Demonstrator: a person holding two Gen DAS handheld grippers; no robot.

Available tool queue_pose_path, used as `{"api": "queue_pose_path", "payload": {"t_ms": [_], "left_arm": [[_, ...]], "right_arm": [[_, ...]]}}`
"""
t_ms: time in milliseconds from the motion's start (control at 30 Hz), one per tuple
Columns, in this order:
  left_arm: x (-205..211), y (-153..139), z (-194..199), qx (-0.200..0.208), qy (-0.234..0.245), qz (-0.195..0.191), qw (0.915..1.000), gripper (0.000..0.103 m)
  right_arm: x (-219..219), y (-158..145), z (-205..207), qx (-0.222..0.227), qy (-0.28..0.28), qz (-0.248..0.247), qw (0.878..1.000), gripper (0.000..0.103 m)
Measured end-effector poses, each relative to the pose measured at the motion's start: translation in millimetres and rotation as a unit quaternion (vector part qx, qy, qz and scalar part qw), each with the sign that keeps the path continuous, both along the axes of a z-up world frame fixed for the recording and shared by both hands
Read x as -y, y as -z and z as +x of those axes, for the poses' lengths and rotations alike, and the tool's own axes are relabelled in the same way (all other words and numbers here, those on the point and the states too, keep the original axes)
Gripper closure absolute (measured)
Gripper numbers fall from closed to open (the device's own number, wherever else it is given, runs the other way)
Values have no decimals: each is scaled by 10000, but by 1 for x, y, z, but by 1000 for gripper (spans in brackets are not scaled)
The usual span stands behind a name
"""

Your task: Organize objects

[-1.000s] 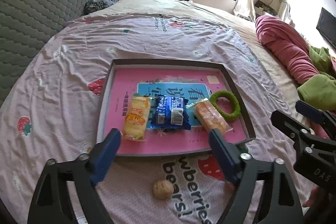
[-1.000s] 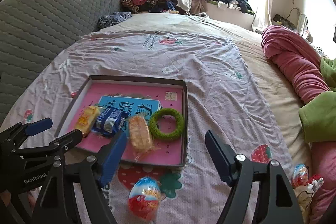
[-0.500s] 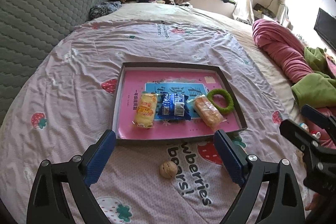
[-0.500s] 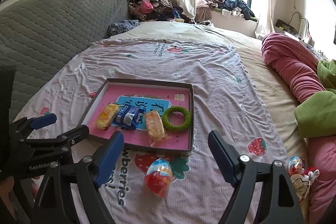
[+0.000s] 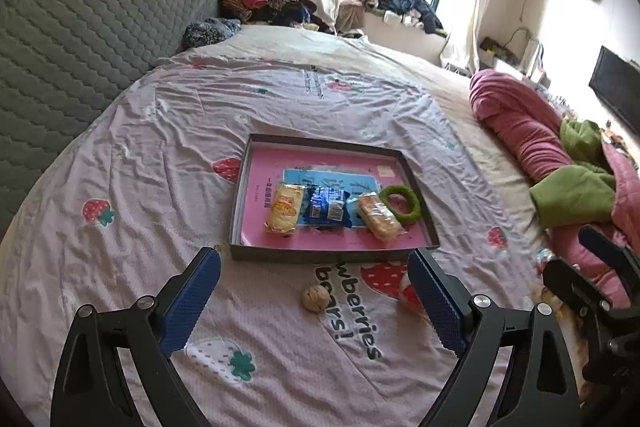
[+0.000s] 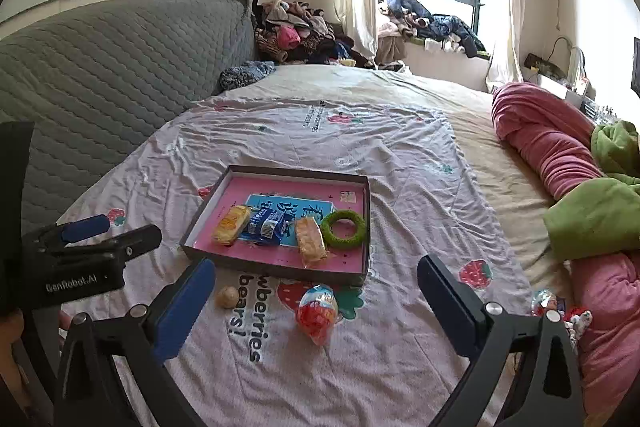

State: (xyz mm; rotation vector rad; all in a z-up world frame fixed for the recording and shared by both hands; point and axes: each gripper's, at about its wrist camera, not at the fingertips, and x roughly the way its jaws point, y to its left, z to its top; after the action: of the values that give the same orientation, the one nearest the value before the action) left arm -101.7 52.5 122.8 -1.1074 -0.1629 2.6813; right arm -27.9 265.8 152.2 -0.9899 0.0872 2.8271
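Both grippers hover with jaws spread, holding nothing, before the tray [image 6: 366,227].
Walnut [image 6: 227,296] and foil egg [image 6: 318,309] lie just before it; inside, three snack packets and a green ring [image 6: 343,225].

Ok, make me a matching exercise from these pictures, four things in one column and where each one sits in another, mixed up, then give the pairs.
Things:
1. green ring
2. walnut
3. foil-wrapped egg
4. yellow snack pack

Places:
A. on the sheet before the tray, near the right gripper's left finger
B. leftmost of the row in the tray
C. rightmost of the row in the tray
D. on the sheet before the tray, over a printed strawberry

Pairs: 1-C, 2-A, 3-D, 4-B
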Motion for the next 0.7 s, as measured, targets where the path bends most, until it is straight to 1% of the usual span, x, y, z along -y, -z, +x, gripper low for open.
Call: {"api": "queue_pose_path", "payload": {"t_ms": [167,500,700], "left_arm": [[6,-8,22,-25,34,83,10000,8],[9,-17,63,-101,57,-108,9999,8],[11,-15,88,-114,34,-157,9998,8]], "right_arm": [[6,-6,24,-39,-52,32,10000,1],[21,-9,59,-109,-113,58,9999,1],[29,-5,79,-170,-143,6,9998,1]]}}
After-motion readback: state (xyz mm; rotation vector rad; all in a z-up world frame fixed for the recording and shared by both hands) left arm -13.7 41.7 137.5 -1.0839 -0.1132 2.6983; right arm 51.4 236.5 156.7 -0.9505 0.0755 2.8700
